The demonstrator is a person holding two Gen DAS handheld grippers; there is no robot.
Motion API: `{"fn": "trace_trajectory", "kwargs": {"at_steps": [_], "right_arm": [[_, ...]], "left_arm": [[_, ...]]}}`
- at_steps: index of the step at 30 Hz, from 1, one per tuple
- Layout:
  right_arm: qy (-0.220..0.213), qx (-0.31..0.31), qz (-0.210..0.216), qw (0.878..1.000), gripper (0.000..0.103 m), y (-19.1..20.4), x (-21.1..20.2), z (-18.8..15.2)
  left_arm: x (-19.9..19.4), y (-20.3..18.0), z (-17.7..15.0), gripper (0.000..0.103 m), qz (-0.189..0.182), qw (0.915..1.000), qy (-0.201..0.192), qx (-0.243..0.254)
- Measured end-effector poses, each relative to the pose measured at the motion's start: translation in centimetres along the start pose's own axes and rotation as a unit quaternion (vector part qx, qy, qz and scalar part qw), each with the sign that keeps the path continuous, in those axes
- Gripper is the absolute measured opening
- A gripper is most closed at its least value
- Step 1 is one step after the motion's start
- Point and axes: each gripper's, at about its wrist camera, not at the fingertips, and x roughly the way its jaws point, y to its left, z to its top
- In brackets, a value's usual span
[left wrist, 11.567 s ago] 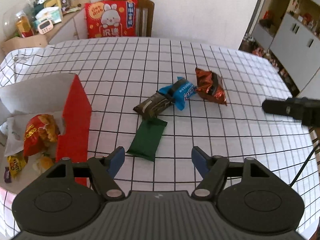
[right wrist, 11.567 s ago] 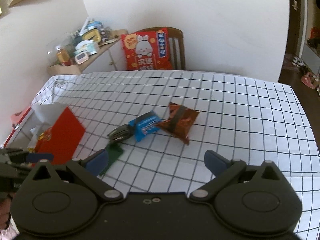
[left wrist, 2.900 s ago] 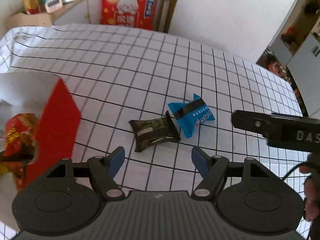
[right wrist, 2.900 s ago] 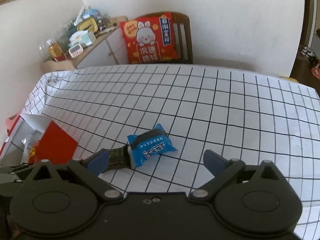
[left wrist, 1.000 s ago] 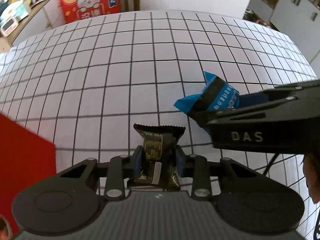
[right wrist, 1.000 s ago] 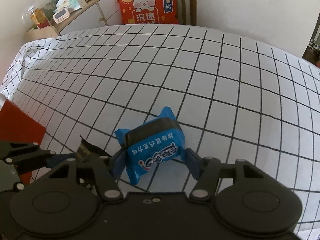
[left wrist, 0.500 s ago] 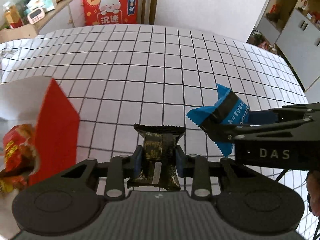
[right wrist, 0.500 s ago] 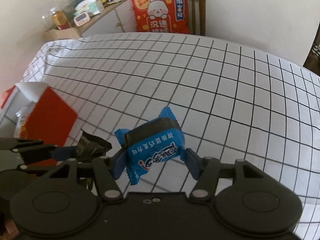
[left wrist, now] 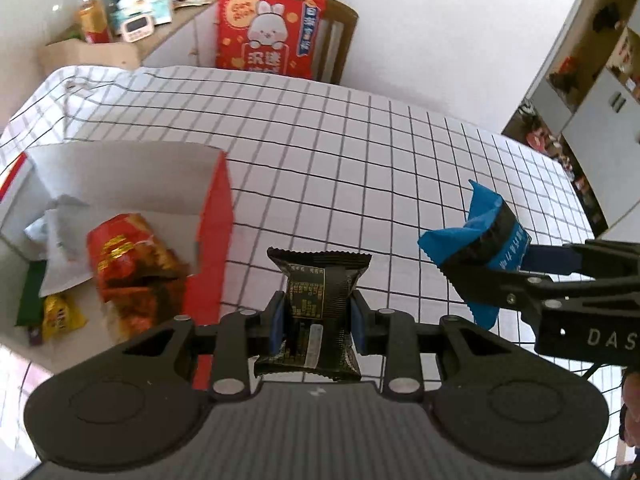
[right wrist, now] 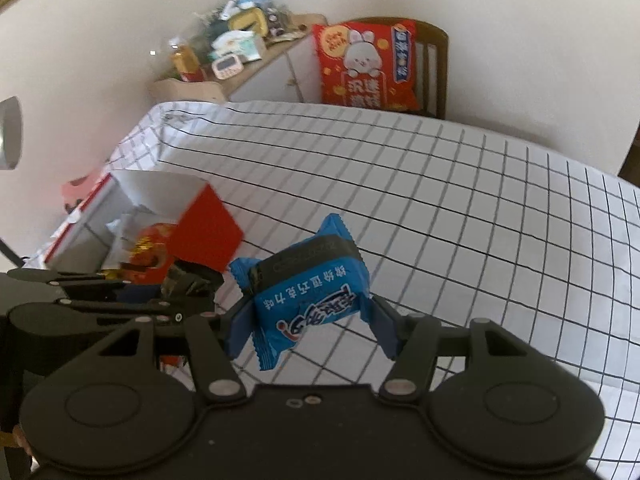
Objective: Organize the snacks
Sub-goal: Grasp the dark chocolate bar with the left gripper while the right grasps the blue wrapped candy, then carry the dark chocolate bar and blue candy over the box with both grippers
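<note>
Blue snack [right wrist: 308, 294] sits clamped between right gripper [right wrist: 310, 326] pads.

Walls [right wrist: 120, 40]: plain, off-white, evenly daylit.
Table [left wrist: 360, 152]: covered by a white cloth with a black grid.
Chair [left wrist: 340, 36]: wooden, at the table's far edge, against the wall.
Cushion [left wrist: 268, 36]: red, rabbit print, propped upright on the chair.
Sideboard [right wrist: 264, 68]: pale, left of the chair, top crowded with bottles, boxes and a small clock.
Cabinets [left wrist: 600, 92]: white doors with open shelves above, far right.
</note>
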Motion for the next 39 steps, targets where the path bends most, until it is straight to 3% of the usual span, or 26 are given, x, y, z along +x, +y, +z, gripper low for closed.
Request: {"fn": "trace_trajectory", "kwargs": {"at_steps": [11,21,31,39], "right_arm": [[-0.003,-0.041,0.025,0.999,0.06,6.0,-1.1,0.2],[0.001,-0.07,0.042,0.997,0.06,11.7,-0.3,0.4],[0.01,-0.09,0.031,0.995,0.061,16.6,2.9,0.8],[0.017,-0.096,0.005,0.995,0.061,18.7,6.9,2.7]], "left_arm": [[-5.0,4.4,-0.8,0.032,0.012,0.9991,-0.036,-0.018],[-7.4,10.0,-1.3,0.032,0.026,0.9981,-0.039,-0.039],[-7.7,16.7,-0.9,0.032,0.062,0.995,-0.043,-0.065],[-5.7,21.5,0.3,0.032,0.101,0.9909,-0.033,-0.083]]}}
